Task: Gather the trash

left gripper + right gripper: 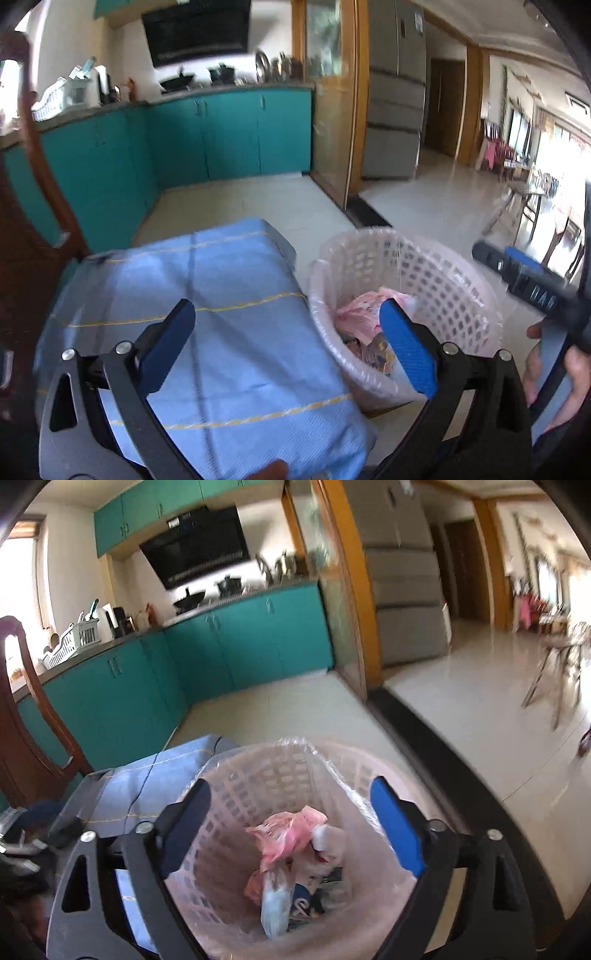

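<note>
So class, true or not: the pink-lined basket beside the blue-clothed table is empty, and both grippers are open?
Not quite. The basket already holds trash, including a pink bag, as the right wrist view shows. The left gripper and right gripper are open, beside the table.

Daylight, bright. It floods in from the windows (554, 162) on my far right, blown out to white there; a second window (22, 579) glows at the left. The floor (436, 206) shines with pale glare. Both views bend hard at the edges, corners black from the lens rim. Motion blur smears the room, worst in my right view's chair (554, 672). My near finger pads (408, 350) stay fairly sharp. Shadows soft and faint.
</note>
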A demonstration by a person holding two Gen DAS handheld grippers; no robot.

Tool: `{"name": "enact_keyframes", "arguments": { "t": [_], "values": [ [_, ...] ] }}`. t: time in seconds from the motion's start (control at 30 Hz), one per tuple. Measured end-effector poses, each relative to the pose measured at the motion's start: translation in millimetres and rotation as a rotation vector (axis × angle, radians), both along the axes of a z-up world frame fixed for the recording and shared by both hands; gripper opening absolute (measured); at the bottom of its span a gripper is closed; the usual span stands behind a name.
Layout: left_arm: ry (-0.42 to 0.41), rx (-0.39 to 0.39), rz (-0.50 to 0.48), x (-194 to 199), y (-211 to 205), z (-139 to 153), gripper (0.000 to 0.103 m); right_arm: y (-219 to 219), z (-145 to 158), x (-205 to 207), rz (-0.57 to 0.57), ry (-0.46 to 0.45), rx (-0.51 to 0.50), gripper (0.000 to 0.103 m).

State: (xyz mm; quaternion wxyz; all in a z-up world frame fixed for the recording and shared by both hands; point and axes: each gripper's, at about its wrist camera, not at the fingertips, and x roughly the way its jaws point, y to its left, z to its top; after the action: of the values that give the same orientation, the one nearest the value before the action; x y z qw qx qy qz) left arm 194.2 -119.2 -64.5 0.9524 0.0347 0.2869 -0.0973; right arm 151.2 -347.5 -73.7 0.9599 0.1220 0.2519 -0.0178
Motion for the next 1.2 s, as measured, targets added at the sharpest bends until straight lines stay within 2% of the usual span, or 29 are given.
{"name": "enact_keyframes", "arguments": {
  "t": [0.1, 0.17, 0.4, 0.63, 0.9, 1.2],
  "values": [
    [-0.051, 0.01, 0.021, -33.8, 17.2, 16.7, 0.1, 17.0, 6.9, -44.8, -0.036, -0.055, 0.013, 0.099],
    [-0.083, 0.036, 0.038, -54.7, 27.6, 28.4, 0.1, 29.1, 14.6, -68.3, -0.041, -0.062, 0.016, 0.1],
    [-0.143, 0.022, 0.132, -120.3, 73.4, 57.6, 0.1, 88.3, 69.9, -127.7, -0.022, -0.103, -0.155, 0.1],
    [-0.159, 0.063, 0.207, -156.6, 97.8, 61.7, 0.1, 130.2, 82.2, -157.5, 0.021, -0.1, -0.254, 0.1],
    [-0.187, 0.048, 0.23, -185.3, 116.4, 70.5, 0.1, 156.6, 90.5, -176.7, 0.049, -0.114, -0.272, 0.1],
    [-0.212, 0.029, 0.228, -196.2, 123.6, 77.1, 0.1, 166.1, 101.2, -188.0, 0.041, -0.151, -0.293, 0.1]
  ]
}}
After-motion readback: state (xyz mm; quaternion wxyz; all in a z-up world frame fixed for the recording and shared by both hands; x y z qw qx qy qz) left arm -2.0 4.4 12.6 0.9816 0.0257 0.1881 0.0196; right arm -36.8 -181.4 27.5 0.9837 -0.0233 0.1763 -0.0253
